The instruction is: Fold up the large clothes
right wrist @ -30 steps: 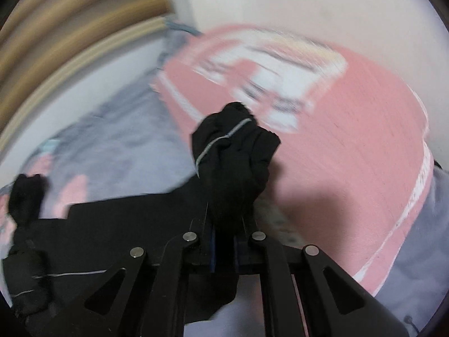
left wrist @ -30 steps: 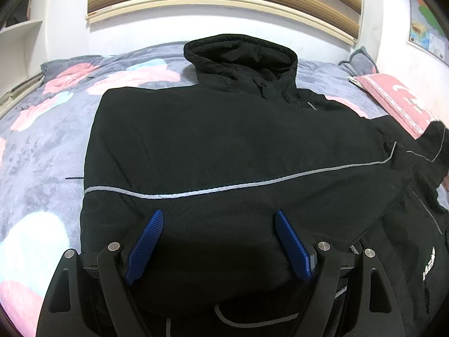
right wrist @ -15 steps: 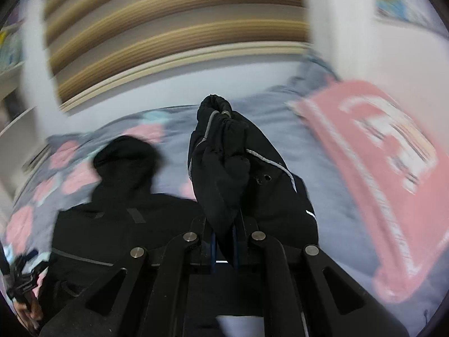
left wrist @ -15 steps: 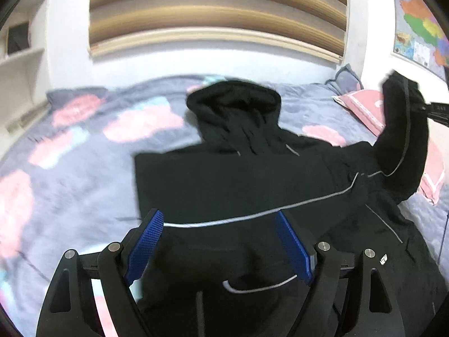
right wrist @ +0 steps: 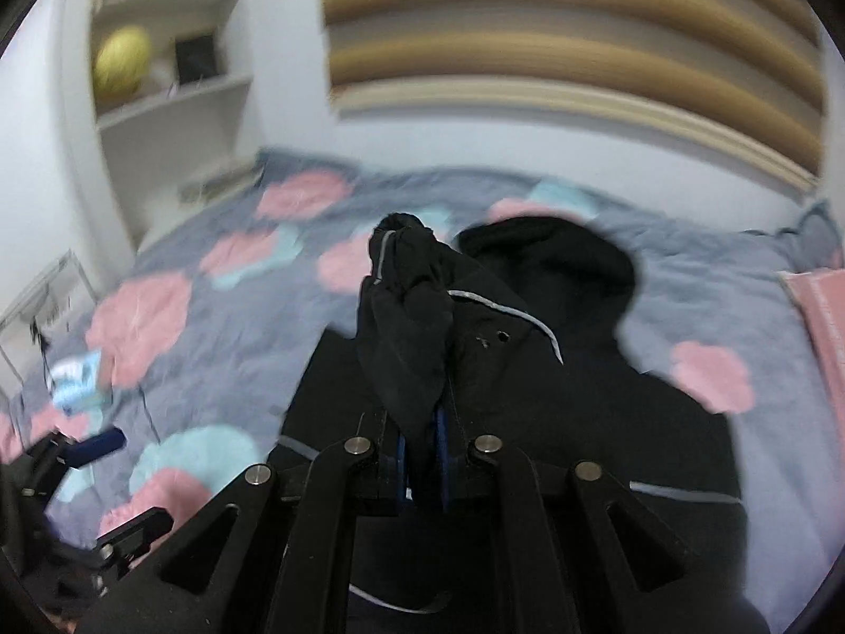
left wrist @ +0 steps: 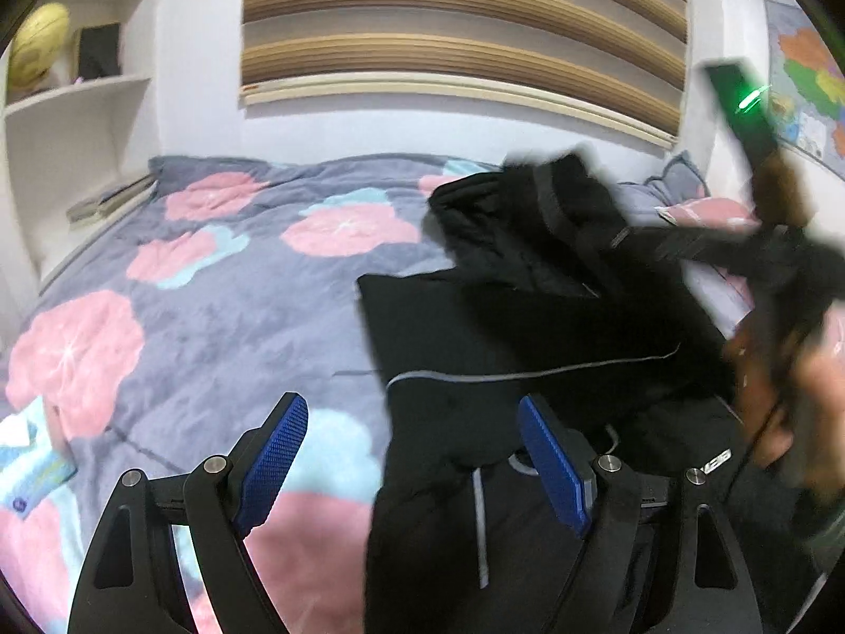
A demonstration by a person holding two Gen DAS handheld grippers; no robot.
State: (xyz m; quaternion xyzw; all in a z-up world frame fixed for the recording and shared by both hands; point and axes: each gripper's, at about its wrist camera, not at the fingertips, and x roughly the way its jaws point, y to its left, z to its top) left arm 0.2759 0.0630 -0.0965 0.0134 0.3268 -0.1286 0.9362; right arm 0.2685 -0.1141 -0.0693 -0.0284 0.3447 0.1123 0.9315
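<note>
A black hooded jacket (left wrist: pixel 528 327) with thin grey piping lies on the bed. My left gripper (left wrist: pixel 412 454) is open and empty, above the jacket's left hem edge. My right gripper (right wrist: pixel 422 449) is shut on the jacket's sleeve cuff (right wrist: pixel 406 317) and holds it raised over the jacket's body (right wrist: pixel 501 449), with the hood (right wrist: pixel 549 259) behind it. In the left wrist view the right gripper (left wrist: pixel 776 243) shows blurred at the right with the sleeve hanging from it. The left gripper also shows in the right wrist view (right wrist: pixel 79 454) at the lower left.
The bed has a grey quilt (left wrist: pixel 222 285) with pink and blue flowers. A pink pillow (left wrist: pixel 707 211) lies at the right by the wall. White shelves (left wrist: pixel 74 121) stand at the left. A striped headboard (left wrist: pixel 459 47) is behind.
My right gripper has swung the sleeve from over the pink pillow leftwards over the jacket body. My left gripper has drawn back and to the left off the jacket, still open.
</note>
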